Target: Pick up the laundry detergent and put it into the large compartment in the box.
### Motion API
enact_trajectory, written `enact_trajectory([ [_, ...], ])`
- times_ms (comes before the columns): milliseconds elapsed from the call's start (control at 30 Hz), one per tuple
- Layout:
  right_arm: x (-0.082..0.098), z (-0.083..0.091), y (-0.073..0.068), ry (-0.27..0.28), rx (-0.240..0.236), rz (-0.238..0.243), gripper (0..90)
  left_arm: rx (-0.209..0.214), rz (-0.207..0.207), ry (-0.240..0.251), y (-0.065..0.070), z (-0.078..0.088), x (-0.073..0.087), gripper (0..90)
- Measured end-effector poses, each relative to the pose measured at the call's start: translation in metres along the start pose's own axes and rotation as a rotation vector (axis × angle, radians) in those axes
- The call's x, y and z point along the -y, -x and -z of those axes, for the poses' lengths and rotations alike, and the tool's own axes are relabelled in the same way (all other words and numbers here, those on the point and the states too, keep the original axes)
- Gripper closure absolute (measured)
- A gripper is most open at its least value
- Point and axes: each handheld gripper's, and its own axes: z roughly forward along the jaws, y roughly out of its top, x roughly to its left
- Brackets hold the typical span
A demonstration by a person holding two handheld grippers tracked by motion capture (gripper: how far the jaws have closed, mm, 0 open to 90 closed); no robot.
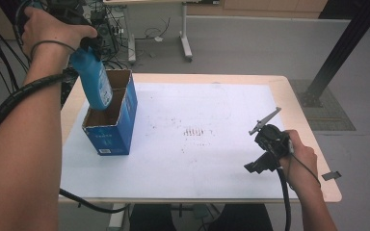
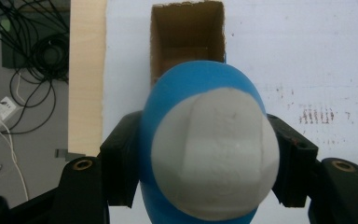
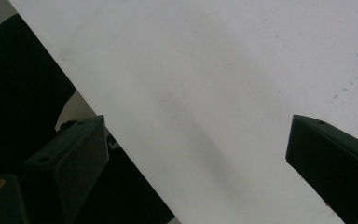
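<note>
Gripping blue bottle [image 2: 205,88] between fingers [image 2: 121,163], above box [image 2: 186,32]

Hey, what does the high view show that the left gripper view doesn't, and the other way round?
High view alone: the blue bottle's labelled side, tilted, its lower end dipping into the blue carton's open top; the carton's printed blue outside; the right gripper held low at the table's right, apart from both.

Left gripper view alone: the bottle's white cap end with the left gripper's black jaws clamped on either side, and the carton's brown inside seen straight down.

Shared: bottle, carton, white mat and pale wooden table edge.
</note>
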Motion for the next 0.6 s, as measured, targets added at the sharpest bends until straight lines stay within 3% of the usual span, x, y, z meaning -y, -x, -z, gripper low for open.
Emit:
enact_trajectory([
  [600,0.001,-0.004,0.001,-0.014,-0.001,-0.005,5.4,0.025,-0.009,-0.028,0.000,-0.037,0.007,37.8],
])
